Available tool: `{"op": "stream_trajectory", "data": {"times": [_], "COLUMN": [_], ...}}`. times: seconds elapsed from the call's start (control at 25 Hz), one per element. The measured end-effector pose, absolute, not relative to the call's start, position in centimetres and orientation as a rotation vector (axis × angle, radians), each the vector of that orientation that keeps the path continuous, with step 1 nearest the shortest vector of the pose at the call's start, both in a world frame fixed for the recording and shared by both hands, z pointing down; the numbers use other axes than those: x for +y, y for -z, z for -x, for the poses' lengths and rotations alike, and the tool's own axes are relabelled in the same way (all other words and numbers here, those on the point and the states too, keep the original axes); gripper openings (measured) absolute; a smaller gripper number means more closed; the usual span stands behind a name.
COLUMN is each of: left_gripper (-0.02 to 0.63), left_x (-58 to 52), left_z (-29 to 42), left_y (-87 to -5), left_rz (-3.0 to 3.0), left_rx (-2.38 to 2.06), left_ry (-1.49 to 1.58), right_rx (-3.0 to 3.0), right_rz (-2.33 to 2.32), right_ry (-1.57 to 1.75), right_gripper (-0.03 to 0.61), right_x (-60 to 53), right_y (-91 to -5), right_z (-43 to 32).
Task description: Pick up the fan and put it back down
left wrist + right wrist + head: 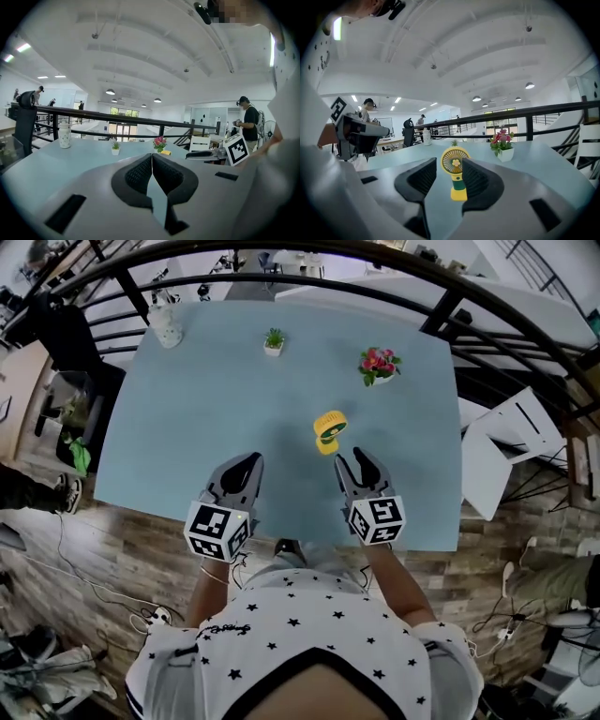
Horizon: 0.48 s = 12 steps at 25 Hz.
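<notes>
An open upper floor with a black railing (281, 261) along the edge holds a pale blue bench (187, 446), and a white folding chair (506, 442) stands off its right side. Along the far part of the bench are a white dotted bottle (167, 326), a small green plant in a white pot (273, 341) and a pot of pink flowers (379, 365), each well apart from the others. The yellow fan (329, 430) stands upright on its base near the middle of the bench, with nothing gripping it.

The right hand-held gripper (353, 457) is over the near edge, just behind the fan and a little to its right. It is released: in the right gripper view the dark pads (423, 179) stand apart and the fan shows in the gap between them, further out on the bench, untouched by either pad. The left hand-held gripper (249, 461) hangs beside it, apart from the fan, clenched on nothing, its pads meeting at the tips in the left gripper view. The person wears a white shirt with black stars (281, 634)
</notes>
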<state>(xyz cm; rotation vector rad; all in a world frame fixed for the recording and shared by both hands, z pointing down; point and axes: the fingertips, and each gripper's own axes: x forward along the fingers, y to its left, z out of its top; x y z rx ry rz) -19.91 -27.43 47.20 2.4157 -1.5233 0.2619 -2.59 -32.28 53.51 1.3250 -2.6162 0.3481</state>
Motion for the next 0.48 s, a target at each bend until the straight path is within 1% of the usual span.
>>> {"op": "stream_trajectory", "data": {"times": [0.48], "left_gripper": [0.028], "left_x": [-29.3], "left_z": [20.8], "left_y": [-48.9], "left_rz": [-2.303], "left_rx": [-1.611], "left_ry": [-0.337], "right_rx": [-2.519], "right_rz": [-1.188], "right_ry": [-0.391], "right_gripper": [0.183], "right_x": [-36.2], "right_y": [-60.7], "right_z": [4.2]}}
